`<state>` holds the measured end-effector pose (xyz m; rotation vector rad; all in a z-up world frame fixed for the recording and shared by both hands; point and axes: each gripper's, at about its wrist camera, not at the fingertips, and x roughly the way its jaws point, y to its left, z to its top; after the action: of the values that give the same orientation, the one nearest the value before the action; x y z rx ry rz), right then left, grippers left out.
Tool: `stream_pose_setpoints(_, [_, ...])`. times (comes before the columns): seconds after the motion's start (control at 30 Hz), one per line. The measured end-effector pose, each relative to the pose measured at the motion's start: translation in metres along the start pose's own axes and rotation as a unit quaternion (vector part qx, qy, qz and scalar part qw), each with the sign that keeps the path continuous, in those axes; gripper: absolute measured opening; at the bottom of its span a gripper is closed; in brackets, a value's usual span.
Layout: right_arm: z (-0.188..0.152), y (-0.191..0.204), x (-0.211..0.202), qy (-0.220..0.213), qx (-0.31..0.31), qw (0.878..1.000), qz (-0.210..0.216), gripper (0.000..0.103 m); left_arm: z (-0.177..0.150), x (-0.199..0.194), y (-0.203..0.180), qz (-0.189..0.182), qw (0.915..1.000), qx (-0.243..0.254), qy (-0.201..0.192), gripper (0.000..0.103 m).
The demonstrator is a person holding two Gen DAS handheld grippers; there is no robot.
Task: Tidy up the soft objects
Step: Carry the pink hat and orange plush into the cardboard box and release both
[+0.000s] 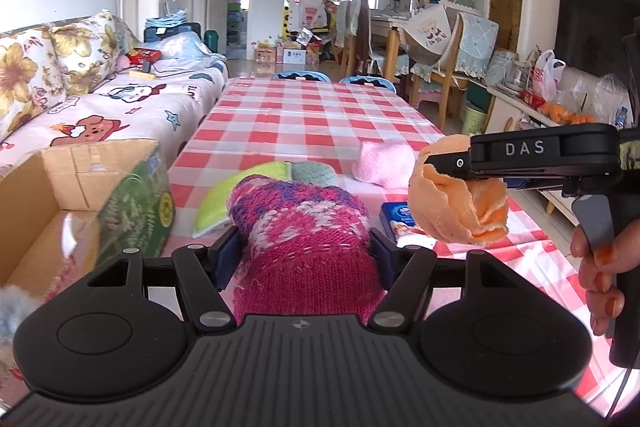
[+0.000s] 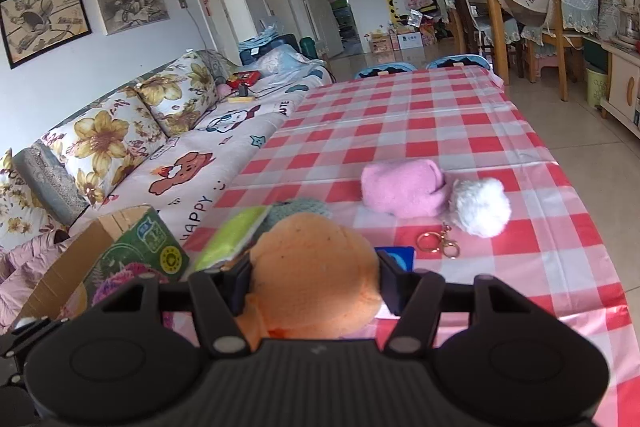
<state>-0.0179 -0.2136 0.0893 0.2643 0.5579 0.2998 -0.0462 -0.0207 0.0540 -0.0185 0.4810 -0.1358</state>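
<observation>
**Q:** So both loaded, how do I drop them neatly?

**A:** Yep. Left gripper [image 1: 304, 247] is clamped wide around the magenta knit hat [image 1: 304, 227]; right gripper [image 2: 314, 283] pinches the orange cloth [image 2: 316, 267]. The cardboard box [image 1: 80, 179] sits left of both jaws, so swing over its opening and release one at a time.

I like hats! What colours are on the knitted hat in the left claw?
Pink with purple and pale patterning; the hat shows best in the left wrist view.
</observation>
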Motion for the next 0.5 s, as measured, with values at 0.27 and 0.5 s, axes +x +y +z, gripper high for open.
stream_pose_setpoints(0.27, [0.004,0.02,-0.001,-0.01,-0.015,1.0,0.018,0.061,0.004,-0.013,0.011,0.013,0.9999,-0.008,-0.008,0.082])
stream_pose_setpoints(0.5, [0.008,0.045,0.0,-0.019,-0.026,0.999,0.04,0.061,0.007,-0.026,0.022,0.034,0.9992,-0.013,-0.016,0.082])
